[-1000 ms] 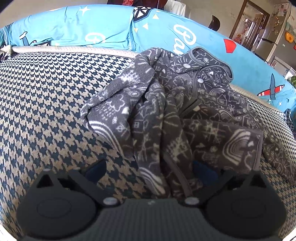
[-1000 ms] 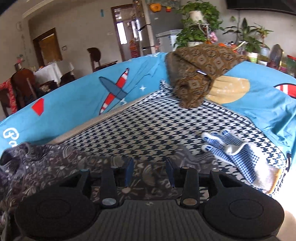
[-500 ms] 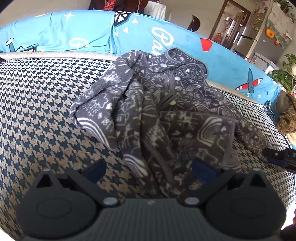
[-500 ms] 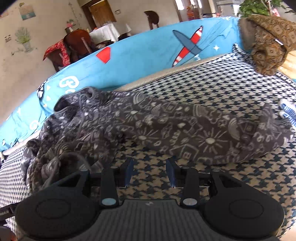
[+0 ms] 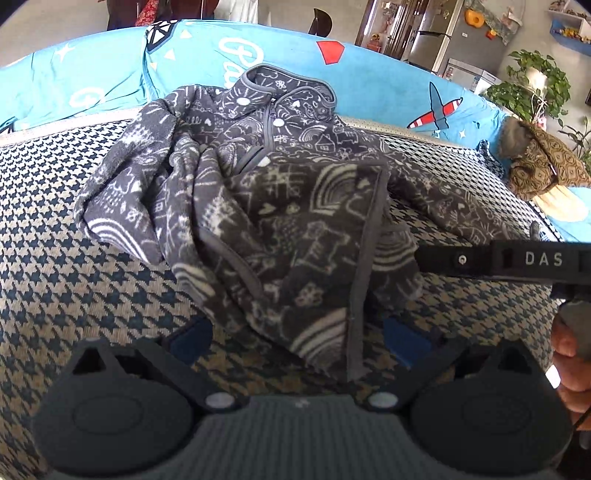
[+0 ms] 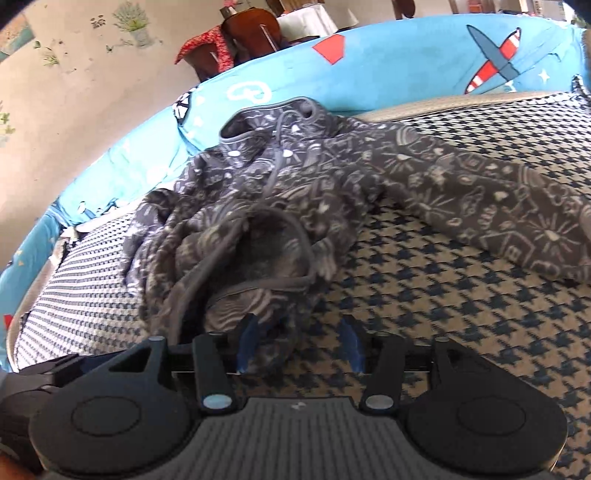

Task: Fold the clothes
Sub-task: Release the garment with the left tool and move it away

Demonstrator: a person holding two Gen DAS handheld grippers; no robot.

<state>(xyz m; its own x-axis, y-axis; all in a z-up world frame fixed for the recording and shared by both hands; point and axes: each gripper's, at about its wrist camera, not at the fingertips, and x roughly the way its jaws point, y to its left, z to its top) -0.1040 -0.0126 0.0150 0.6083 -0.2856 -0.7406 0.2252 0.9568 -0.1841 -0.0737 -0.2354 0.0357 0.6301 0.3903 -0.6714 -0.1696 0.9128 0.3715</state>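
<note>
A dark grey fleece jacket (image 5: 280,206) with white doodle print lies crumpled on the houndstooth cushion (image 5: 74,295), collar at the far side. My left gripper (image 5: 297,343) is wide open, its blue pads either side of the jacket's near hem without pressing on it. From the right, a black finger (image 5: 480,260) of the right gripper reaches to the jacket's edge. In the right wrist view the jacket (image 6: 280,206) is bunched ahead, one sleeve (image 6: 498,206) stretched out to the right. The right gripper (image 6: 299,345) is opening, with a fold of hem loose between its pads.
A bright blue printed cover (image 5: 110,74) rises behind the cushion. A brown patterned cloth (image 5: 543,166) lies at the far right corner, with potted plants (image 5: 532,85) and a fridge (image 5: 439,33) beyond. A hand (image 5: 572,354) shows at the right edge.
The right gripper swung left, away from the blue gloves and along the sleeve to the jacket's bunched body, and its jaws widened. It has come into the left view. The left gripper shifted sideways.
</note>
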